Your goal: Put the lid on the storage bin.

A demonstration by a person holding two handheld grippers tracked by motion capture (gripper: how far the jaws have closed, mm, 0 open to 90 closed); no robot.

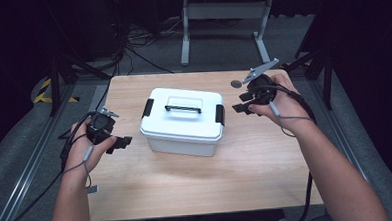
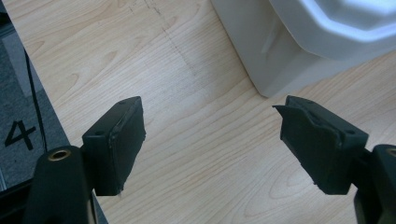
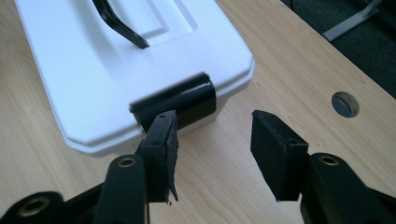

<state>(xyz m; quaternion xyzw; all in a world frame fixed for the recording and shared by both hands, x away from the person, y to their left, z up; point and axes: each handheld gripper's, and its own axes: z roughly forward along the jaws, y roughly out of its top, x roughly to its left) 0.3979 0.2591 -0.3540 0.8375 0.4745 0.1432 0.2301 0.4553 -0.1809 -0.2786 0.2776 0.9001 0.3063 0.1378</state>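
A white box with its lid on sits mid-surface. Your left tongs hang wide open just left of it, holding nothing. Your right tongs gape wide too, empty, one jaw just beside the box's right black latch.

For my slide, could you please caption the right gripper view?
Open right gripper approaches the white storage box's black side latch.

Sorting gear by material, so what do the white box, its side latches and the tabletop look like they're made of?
White box: likely moulded plastic, smooth with soft sheen. Side latches: glossy black, probably plastic, showing highlights. Tabletop: pale wood grain, matte, possibly laminate.
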